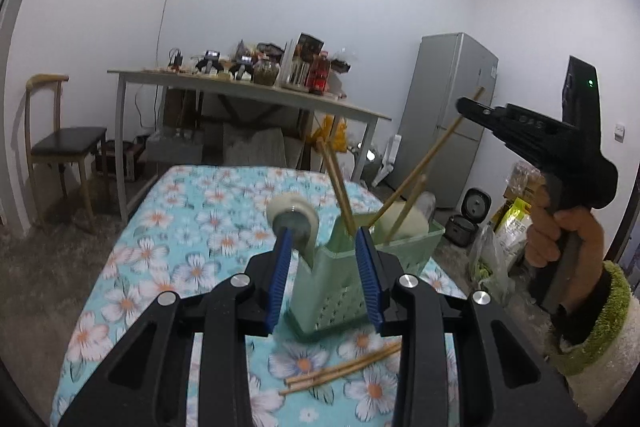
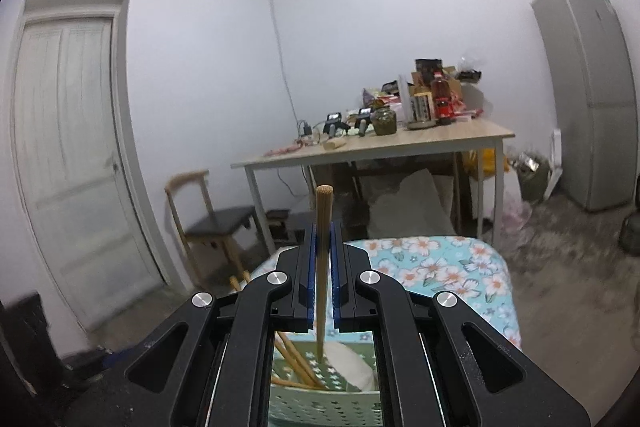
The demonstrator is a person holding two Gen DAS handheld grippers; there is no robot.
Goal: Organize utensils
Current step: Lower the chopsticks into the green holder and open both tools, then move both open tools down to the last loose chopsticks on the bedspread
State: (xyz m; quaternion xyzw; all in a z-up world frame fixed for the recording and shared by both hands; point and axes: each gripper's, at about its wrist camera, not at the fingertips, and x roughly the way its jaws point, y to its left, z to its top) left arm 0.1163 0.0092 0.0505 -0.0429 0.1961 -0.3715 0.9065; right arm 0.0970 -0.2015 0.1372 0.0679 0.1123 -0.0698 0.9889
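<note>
A green perforated utensil holder (image 1: 332, 291) stands on the flowered tablecloth (image 1: 180, 227). Several wooden chopsticks (image 1: 340, 187) lean inside it. My left gripper (image 1: 326, 255) is open, its blue-padded fingers on either side of the holder's near corner. My right gripper (image 1: 466, 105) is held above the holder at the right, shut on one chopstick (image 2: 322, 259) whose lower end reaches down into the holder (image 2: 324, 403). In the right wrist view the gripper (image 2: 323, 231) clamps this chopstick upright. Three loose chopsticks (image 1: 344, 371) lie on the cloth in front of the holder.
A tape roll (image 1: 294, 215) lies on the cloth left of the holder, and a white bowl (image 1: 404, 219) sits in the holder's far part. Behind stand a cluttered wooden table (image 1: 248, 91), a chair (image 1: 60, 143), a grey fridge (image 1: 448, 115) and floor bags (image 1: 508, 227).
</note>
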